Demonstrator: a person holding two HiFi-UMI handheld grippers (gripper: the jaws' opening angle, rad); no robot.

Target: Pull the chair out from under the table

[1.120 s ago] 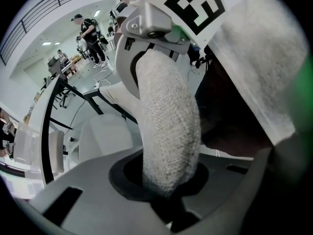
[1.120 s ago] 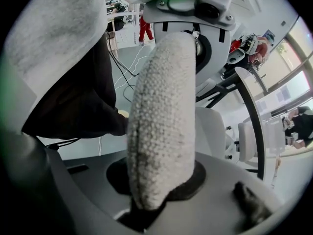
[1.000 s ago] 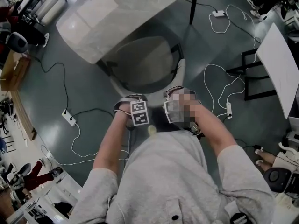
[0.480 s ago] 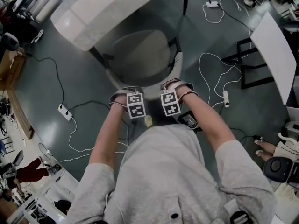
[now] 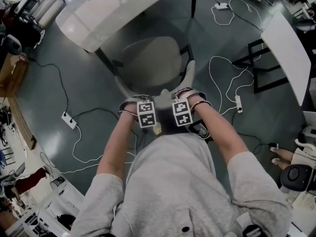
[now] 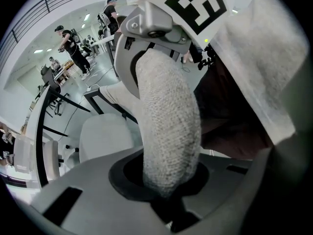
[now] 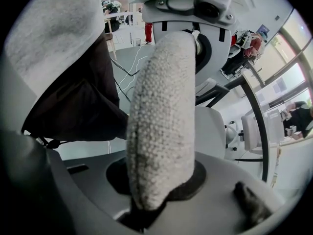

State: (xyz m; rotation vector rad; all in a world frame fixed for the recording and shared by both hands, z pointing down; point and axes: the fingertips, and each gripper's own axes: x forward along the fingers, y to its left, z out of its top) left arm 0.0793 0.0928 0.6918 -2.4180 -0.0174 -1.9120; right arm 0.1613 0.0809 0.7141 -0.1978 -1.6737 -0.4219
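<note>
So, looking down from the head view, the chair (image 5: 148, 58) is sitting at about 12 o'clock from the person's hands, on the dark floor (image 5: 89, 93). Nearly the whole pale seat is showing. Its far edge is lying right along the near edge of the table (image 5: 98, 9), which is filling the 11 o'clock part of the picture. I honestly can't tell if a sliver of seat is tucked under it.

Both hands are down on the curved backrest (image 5: 190, 73), at the side of the chair nearest the person. The left gripper (image 5: 138, 101) is sitting on it at roughly 7 o'clock from the seat and the right gripper (image 5: 185, 96) at roughly 5 o'clock. They're close together with a short bit of rim showing between them, and both are pointing steeply down.

In the left gripper view the jaws are only partly open and are squeezing the knit-covered padded rim from both sides. The rim is running up and away to the other gripper at 12 o'clock. The right gripper view is showing the same thing mirrored, with the jaws narrowed and pressing on that same fabric rim.

White cables (image 5: 217, 83) are snaking over the floor at 3 o'clock from the chair. A second white tabletop (image 5: 289, 48) is sitting out past them.
</note>
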